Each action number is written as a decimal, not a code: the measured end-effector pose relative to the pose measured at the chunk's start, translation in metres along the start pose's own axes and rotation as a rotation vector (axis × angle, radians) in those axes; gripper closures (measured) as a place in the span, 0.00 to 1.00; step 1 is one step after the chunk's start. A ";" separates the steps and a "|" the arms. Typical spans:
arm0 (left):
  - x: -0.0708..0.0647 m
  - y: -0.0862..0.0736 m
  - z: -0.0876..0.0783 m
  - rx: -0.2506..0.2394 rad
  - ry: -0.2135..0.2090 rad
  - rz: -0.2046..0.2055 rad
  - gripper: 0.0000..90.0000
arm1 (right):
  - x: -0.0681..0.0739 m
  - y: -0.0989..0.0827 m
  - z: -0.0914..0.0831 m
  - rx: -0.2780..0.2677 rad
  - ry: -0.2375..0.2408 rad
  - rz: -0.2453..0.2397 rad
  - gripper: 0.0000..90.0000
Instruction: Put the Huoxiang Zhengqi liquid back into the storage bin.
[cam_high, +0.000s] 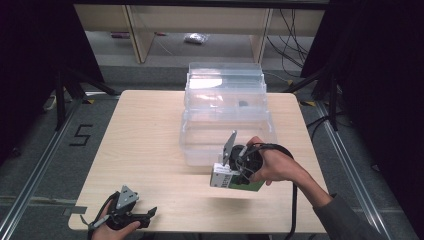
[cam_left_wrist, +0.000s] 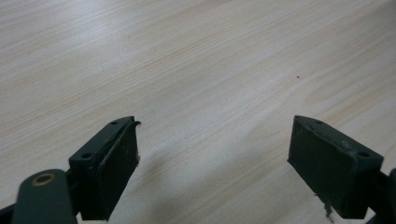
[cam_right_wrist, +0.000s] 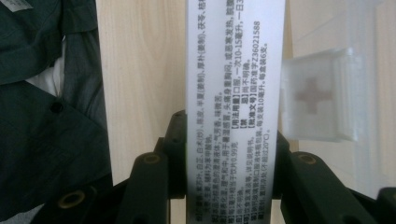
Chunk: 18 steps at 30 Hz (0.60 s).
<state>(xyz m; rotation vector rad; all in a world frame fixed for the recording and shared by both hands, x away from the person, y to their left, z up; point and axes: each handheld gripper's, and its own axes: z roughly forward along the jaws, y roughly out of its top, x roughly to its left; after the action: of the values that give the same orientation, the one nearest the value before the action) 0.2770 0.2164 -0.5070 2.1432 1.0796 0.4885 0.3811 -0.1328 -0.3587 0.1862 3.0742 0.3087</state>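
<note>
- Left gripper (cam_high: 150, 214): rests at the near-left corner of the counter (cam_high: 145, 145), held in the person's left hand (cam_high: 112, 227). Jaws released, standing wide apart; in the left gripper view bare wood grain lies between the pads (cam_left_wrist: 119, 158), nothing in them.
- Counter: light wood, rounded corners.
- Medicine box (cam_high: 234, 179): white with a green face, in the air above the near-centre-right of the counter, just in front of the clear bin. Its shadow falls on the wood below it.
- Box orientation: in the right gripper view the white printed side (cam_right_wrist: 233, 93) runs straight away from the jaws, so the long axis lies along the gripper's pointing direction, with the far end past the frame top. In the high view the box looks tilted, near end toward the counter's left.
- Right gripper (cam_high: 239, 167): clenched on the medicine box, one pad on each long side, in the person's right hand (cam_high: 272, 162).
- Clear plastic storage bin (cam_high: 225, 107): stands at centre-back of the counter, a red cross on its lid latch (cam_right_wrist: 314, 95).
</note>
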 end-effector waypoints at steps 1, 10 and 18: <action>0.000 0.000 0.000 -0.009 0.007 -0.001 0.17 | -0.002 0.000 -0.002 0.000 -0.006 0.000 0.72; 0.000 0.000 0.000 0.003 -0.002 -0.001 0.17 | -0.012 -0.003 -0.013 0.000 0.009 0.020 0.72; 0.000 0.000 0.001 -0.002 0.000 -0.005 0.17 | -0.026 -0.003 -0.029 0.002 -0.009 -0.047 0.72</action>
<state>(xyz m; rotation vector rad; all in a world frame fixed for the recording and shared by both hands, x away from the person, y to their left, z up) 0.2773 0.2164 -0.5078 2.1381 1.0832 0.4870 0.4052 -0.1442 -0.3303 0.1144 3.0646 0.3017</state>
